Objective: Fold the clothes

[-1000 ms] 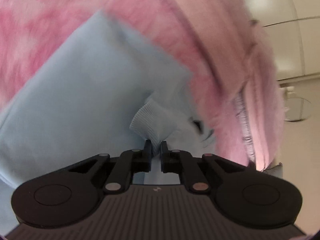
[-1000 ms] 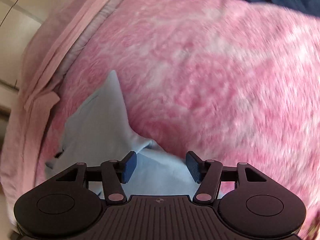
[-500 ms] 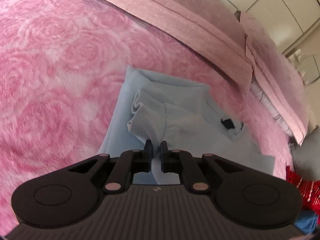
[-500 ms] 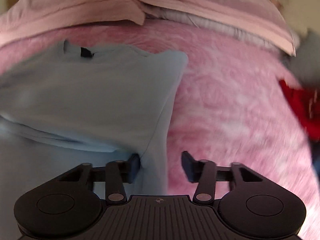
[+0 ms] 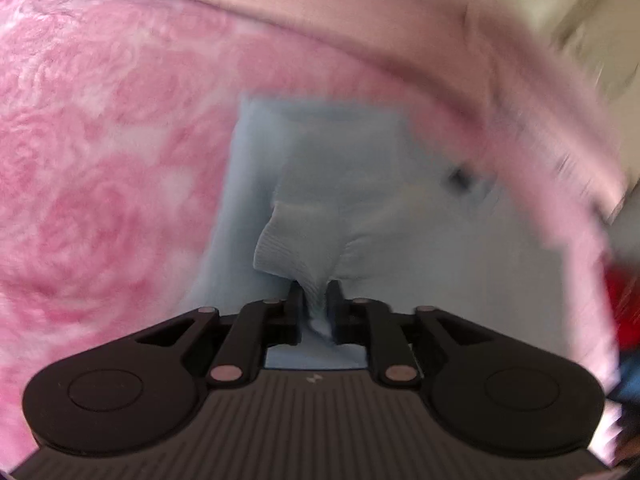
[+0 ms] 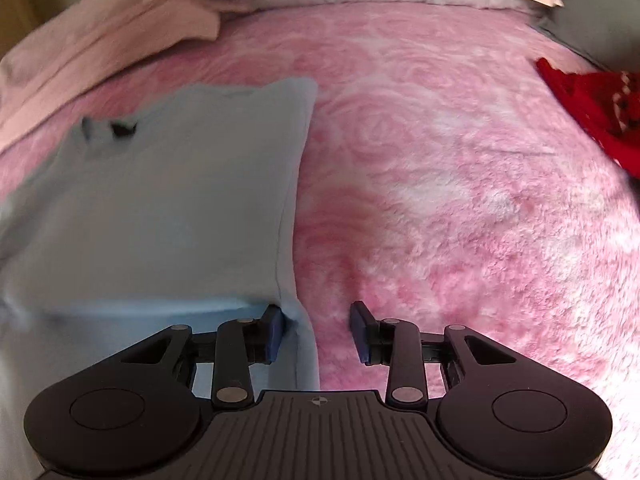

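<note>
Bed covered in a pink rose-textured plush blanket [image 6: 440,160], paler pink sheets [image 6: 120,40] bunched along the far edge, pale cabinet fronts beyond in the left wrist view. Light blue sweater [image 6: 172,200] lies flat on the blanket, neck label toward the far edge, side hem running straight down toward the right gripper. Left gripper [image 5: 313,300] — jaws nearly together with the ribbed cuff [image 5: 288,256] of a sleeve between them; they have just been opening, so the hold looks to be loosening, though cloth is still pinched there. The sleeve is drawn across the sweater's body. Right gripper [image 6: 318,332] — jaws apart, and they have just been closing a little; the sweater's side edge sits just inside the left pad, nothing clamped. A red garment [image 6: 592,112] waits at the blanket's far right, apart from the sweater. Progress, as judged: sweater spread and one sleeve folded in, about to be let go. Remaining — the other side or sleeve, then the lengthwise fold of the body, then the red piece and whatever else lies beyond it. Early to middle of the job.
</note>
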A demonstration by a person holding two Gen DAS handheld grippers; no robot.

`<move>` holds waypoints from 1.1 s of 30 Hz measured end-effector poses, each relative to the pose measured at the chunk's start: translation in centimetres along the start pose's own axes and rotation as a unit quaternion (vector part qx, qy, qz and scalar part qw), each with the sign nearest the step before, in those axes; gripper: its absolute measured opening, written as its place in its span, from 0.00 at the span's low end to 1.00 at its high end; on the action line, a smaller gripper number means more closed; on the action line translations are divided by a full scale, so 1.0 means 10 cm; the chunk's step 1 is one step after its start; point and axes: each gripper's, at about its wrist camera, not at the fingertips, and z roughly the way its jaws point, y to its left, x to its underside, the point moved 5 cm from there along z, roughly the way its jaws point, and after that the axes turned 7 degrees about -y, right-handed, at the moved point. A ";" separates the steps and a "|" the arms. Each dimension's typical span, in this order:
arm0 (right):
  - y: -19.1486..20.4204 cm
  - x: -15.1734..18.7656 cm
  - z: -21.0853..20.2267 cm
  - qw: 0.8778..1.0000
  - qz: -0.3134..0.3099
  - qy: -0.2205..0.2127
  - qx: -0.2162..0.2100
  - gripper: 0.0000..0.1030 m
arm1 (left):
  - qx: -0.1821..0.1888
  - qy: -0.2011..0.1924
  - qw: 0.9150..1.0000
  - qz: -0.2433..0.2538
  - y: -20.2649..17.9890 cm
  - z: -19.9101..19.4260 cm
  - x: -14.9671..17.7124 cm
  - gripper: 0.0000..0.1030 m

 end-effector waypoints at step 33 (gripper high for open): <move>0.43 -0.65 0.19 0.990 -0.073 -0.093 -0.070 0.34 | -0.076 -0.059 0.982 0.164 -0.20 -0.07 -0.09 0.14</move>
